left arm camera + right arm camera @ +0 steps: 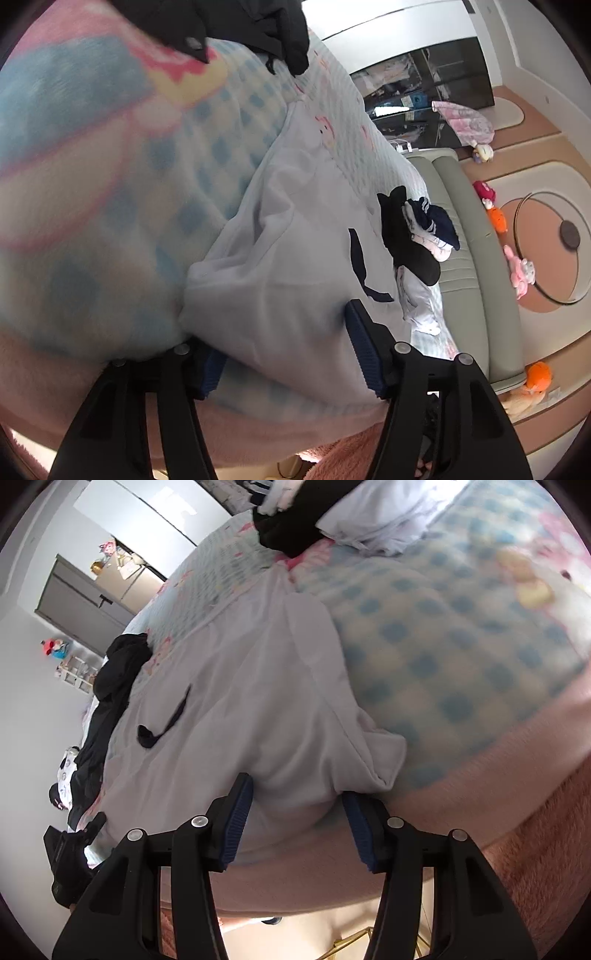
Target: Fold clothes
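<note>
Both tools stand with jaws spread at the near hem of a pale garment (280, 258) spread flat on the bed: the left gripper (284, 354) straddles one corner, the right gripper (297, 823) the other. Ahead lies smooth cloth. Beyond it, a black clothes heap (107, 686) crowds the bed's far edge, and a checked blanket (443, 635) borders one side.

A home bedroom: a bed (373, 122) under a checked fleece blanket (110, 192), its padded headboard (469, 236) lined with plush toys (521, 273), and loose clothes (107, 686) heaped about.
</note>
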